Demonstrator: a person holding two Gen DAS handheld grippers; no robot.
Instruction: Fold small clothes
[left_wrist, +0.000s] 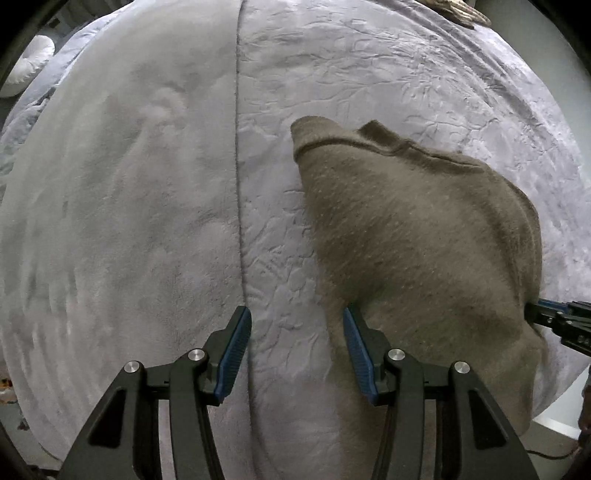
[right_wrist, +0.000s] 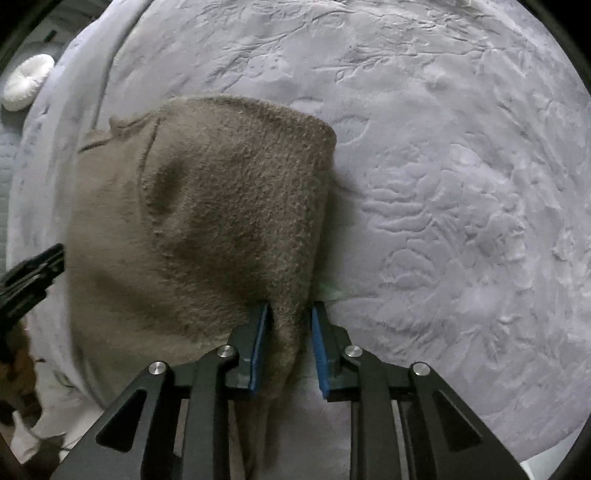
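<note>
A brown fleece garment (left_wrist: 417, 236) lies on a pale grey embossed blanket (left_wrist: 369, 74) that covers the whole work surface; a long seam (left_wrist: 238, 184) runs down the blanket just left of the garment. In the left wrist view the left gripper (left_wrist: 297, 314) stands wide apart, its blue pads (left_wrist: 234, 354) holding nothing; its right finger touches or overlaps the near left edge of the garment, while the left finger is over bare blanket. The right gripper (right_wrist: 290, 308) has its jaws narrowed around the near right edge of the garment; the cloth passes between the blue pads (right_wrist: 258, 350), but a small gap shows on the right side, so I cannot tell if the grip is firm. The garment's hem (left_wrist: 388, 146) lies at the far side, slightly rolled. A white round cushion (right_wrist: 27, 81) sits far left, off the blanket.
</note>
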